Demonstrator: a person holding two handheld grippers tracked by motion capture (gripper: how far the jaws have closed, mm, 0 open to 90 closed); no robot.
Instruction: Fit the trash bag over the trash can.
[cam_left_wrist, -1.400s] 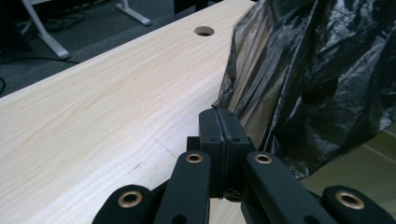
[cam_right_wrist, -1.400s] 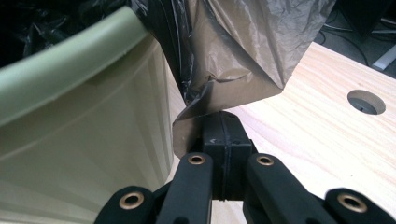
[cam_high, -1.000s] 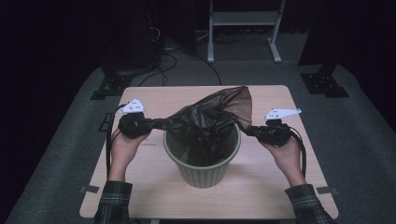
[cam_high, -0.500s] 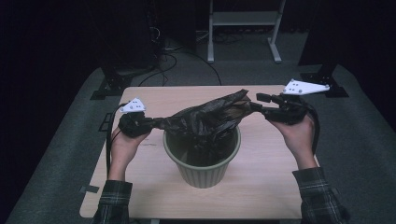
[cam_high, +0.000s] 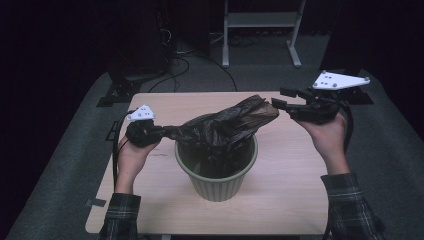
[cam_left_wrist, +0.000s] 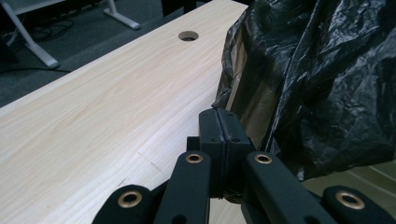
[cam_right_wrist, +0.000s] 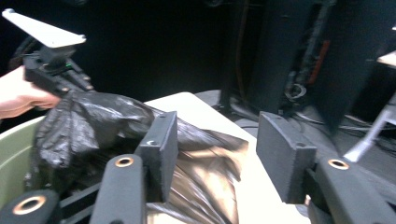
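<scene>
You're lining the green bin (cam_high: 216, 170) at the tabletop's (cam_high: 290, 200) centre with the black bag (cam_high: 220, 131). Your left gripper (cam_high: 150, 134) at nine o'clock pinches the bag's edge, jaws pressed together; your right gripper (cam_high: 281, 98) at two o'clock has just been opening, nothing between its jaws. Next, regrip the loose edge. The bin's inside is hidden under plastic.

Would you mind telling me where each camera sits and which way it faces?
High view: above the person's side, looking forward and down on the table, green bin, both forearms.
Left gripper view: on the left gripper, along shut jaws pinching the black bag.
Right gripper view: on the right gripper, jaws just opening, facing the left hand.
All share the bag.
</scene>
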